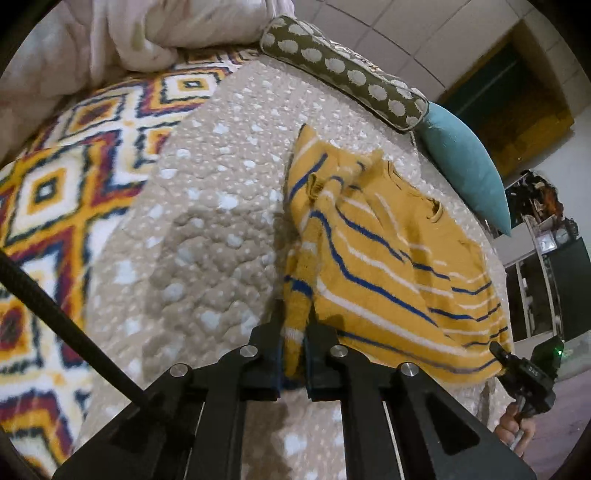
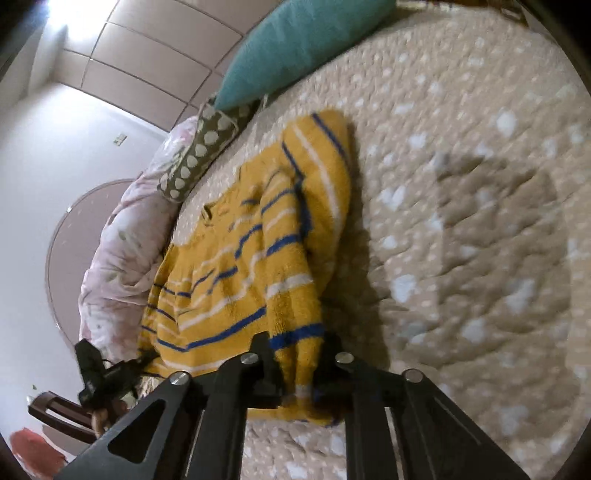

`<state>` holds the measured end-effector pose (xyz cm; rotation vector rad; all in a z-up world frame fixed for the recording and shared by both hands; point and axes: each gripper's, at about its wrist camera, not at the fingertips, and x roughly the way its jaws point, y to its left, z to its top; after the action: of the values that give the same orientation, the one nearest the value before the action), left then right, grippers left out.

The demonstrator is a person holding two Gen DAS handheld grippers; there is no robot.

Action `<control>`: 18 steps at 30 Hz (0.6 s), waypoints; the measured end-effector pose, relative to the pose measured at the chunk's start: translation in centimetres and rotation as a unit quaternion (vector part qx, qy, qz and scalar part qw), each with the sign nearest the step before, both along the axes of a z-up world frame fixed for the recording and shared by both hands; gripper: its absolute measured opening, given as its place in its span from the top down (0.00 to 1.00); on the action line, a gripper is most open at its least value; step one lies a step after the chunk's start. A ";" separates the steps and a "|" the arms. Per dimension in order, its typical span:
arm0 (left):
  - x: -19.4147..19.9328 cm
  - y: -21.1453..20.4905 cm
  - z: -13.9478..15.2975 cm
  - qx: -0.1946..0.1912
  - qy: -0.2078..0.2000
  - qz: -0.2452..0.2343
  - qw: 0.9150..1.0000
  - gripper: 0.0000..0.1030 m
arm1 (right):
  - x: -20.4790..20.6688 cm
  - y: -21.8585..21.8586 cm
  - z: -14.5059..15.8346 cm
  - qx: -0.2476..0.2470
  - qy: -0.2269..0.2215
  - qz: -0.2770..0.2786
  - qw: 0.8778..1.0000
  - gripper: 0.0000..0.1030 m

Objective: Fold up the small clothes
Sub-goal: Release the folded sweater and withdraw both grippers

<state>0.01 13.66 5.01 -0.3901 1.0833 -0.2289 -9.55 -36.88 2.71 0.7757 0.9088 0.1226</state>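
A small yellow sweater with blue and white stripes [image 1: 388, 258] lies on a beige dotted quilt [image 1: 207, 221], its sleeves folded over the body. My left gripper [image 1: 293, 354] is shut on the sweater's near hem corner. The right gripper shows in the left wrist view [image 1: 496, 350] gripping the opposite hem corner. In the right wrist view, my right gripper [image 2: 299, 365] is shut on the sweater [image 2: 240, 266] at its hem, and the left gripper [image 2: 147, 356] holds the far corner. The hem edge is lifted slightly off the quilt.
A teal pillow [image 1: 465, 166] and an olive dotted bolster [image 1: 343, 70] lie along the far edge of the bed. A patterned orange and white blanket [image 1: 55, 206] covers the left side. A crumpled pale duvet [image 1: 147, 33] sits behind it. A chair [image 2: 59, 413] stands beside the bed.
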 end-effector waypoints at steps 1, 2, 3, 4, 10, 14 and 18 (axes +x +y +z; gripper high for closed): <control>-0.3 0.0 0.0 0.012 -0.002 0.000 1.000 0.91 | -0.5 -0.1 0.0 -0.010 0.002 0.002 1.000 0.90; -0.8 0.0 0.0 0.033 -0.004 0.000 0.999 0.89 | -0.6 -0.1 0.1 -0.021 0.002 0.005 1.000 0.87; -0.9 0.0 0.0 0.039 -0.005 -0.001 0.999 0.83 | -0.8 -0.1 0.1 -0.030 0.004 0.005 1.000 0.79; -1.4 0.2 0.0 0.048 -0.010 0.001 0.999 0.79 | -1.3 -0.4 0.1 -0.034 0.003 -0.004 0.999 0.77; -6.3 0.6 1.3 0.106 -0.064 0.012 0.992 0.48 | -4.9 -2.0 0.9 -0.042 -0.015 -0.028 0.999 0.57; -8.6 -1.0 0.2 0.166 -0.090 0.009 0.982 0.35 | -7.0 -1.2 1.7 -0.083 -0.022 -0.013 0.996 0.57; -8.6 -2.7 -2.7 0.206 -0.070 0.008 0.976 0.33 | -7.9 1.1 1.5 -0.146 -0.019 0.003 0.989 0.57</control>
<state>-8.61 10.92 2.27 -0.0102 0.9597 -0.0123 -17.46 -35.81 4.25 0.4980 0.8695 0.0082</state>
